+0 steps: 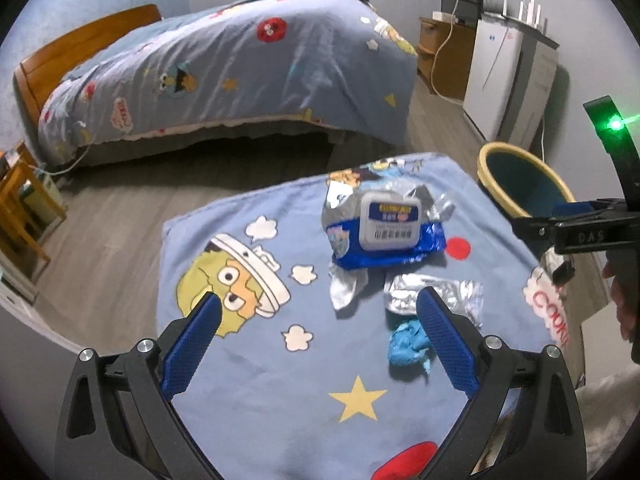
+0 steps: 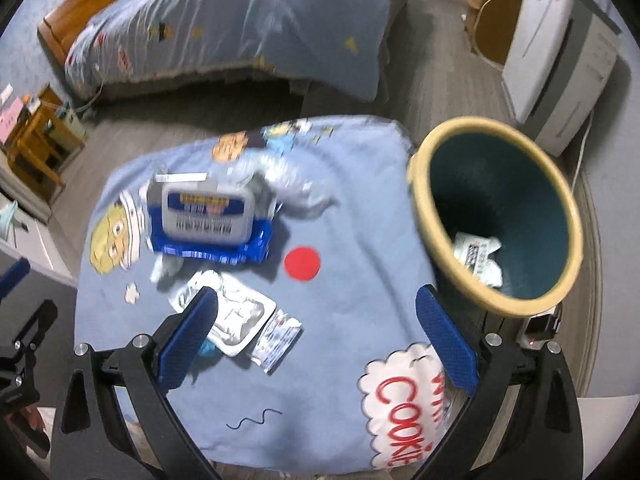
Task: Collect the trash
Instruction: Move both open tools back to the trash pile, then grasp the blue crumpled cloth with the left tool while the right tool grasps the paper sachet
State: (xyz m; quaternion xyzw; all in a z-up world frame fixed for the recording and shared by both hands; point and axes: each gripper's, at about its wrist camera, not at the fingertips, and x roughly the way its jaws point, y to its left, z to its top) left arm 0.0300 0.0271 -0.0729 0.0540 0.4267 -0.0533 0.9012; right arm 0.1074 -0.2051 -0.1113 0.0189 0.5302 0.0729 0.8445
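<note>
A blue wet-wipe pack (image 1: 386,226) with a grey lid lies on the cartoon cloth (image 1: 248,396); it also shows in the right wrist view (image 2: 208,224). A silver foil wrapper (image 1: 452,294) and a crumpled blue scrap (image 1: 408,344) lie near it. The foil wrapper (image 2: 240,314) shows with a small sachet (image 2: 280,338) in the right wrist view. A dark bin with a yellow rim (image 2: 496,212) stands right of the cloth and holds a white wrapper (image 2: 478,256). My left gripper (image 1: 318,308) is open, just left of the foil. My right gripper (image 2: 316,300) is open and empty above the cloth.
A bed (image 1: 240,68) with a blue quilt stands behind. A white appliance (image 1: 496,76) and a wooden cabinet (image 1: 444,56) stand at the right wall. A wooden stand (image 1: 24,208) is at the left. The bin (image 1: 520,180) shows beside the right gripper's body (image 1: 588,228).
</note>
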